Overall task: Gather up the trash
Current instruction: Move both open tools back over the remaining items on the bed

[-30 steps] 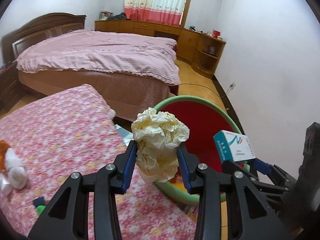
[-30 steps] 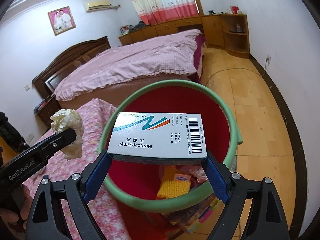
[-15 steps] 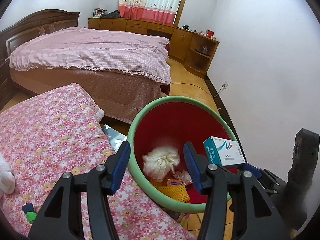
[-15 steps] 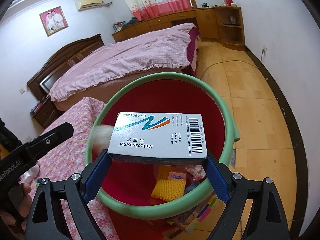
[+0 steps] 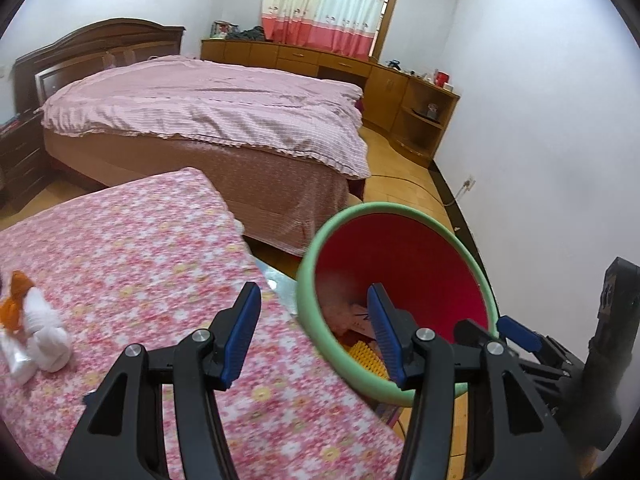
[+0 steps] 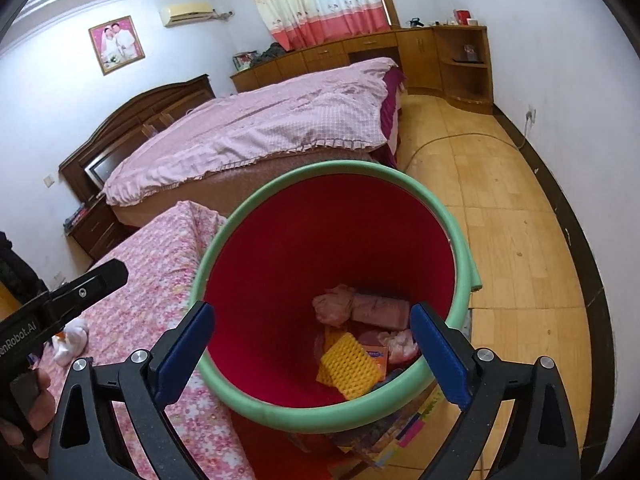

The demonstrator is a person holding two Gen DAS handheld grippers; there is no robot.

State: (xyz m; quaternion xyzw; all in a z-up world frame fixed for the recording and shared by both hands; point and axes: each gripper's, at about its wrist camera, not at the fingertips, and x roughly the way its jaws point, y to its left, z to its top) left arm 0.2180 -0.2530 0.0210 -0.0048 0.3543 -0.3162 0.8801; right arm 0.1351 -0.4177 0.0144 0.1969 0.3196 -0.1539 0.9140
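A red bin with a green rim (image 6: 460, 264) stands beside the flowered table; it also shows in the left wrist view (image 5: 308, 264). Inside lie a crumpled paper ball (image 6: 334, 308), a box (image 6: 380, 312), a yellow foam net (image 6: 348, 368) and other scraps. My right gripper (image 6: 312, 340) is open and empty above the bin's near rim. My left gripper (image 5: 316, 324) is open and empty over the table edge next to the bin. White and orange wrappers (image 5: 32, 328) lie on the table at the left.
The table has a pink flowered cloth (image 5: 132, 248). A large bed with a pink cover (image 5: 208, 112) stands behind it. Wooden cabinets (image 5: 400, 88) line the far wall. A cable runs over the wooden floor (image 6: 512, 216) to the right of the bin.
My left gripper opened and dropped the paper ball into the bin, then moved back over the table. My right gripper opened and the medicine box fell into the bin.
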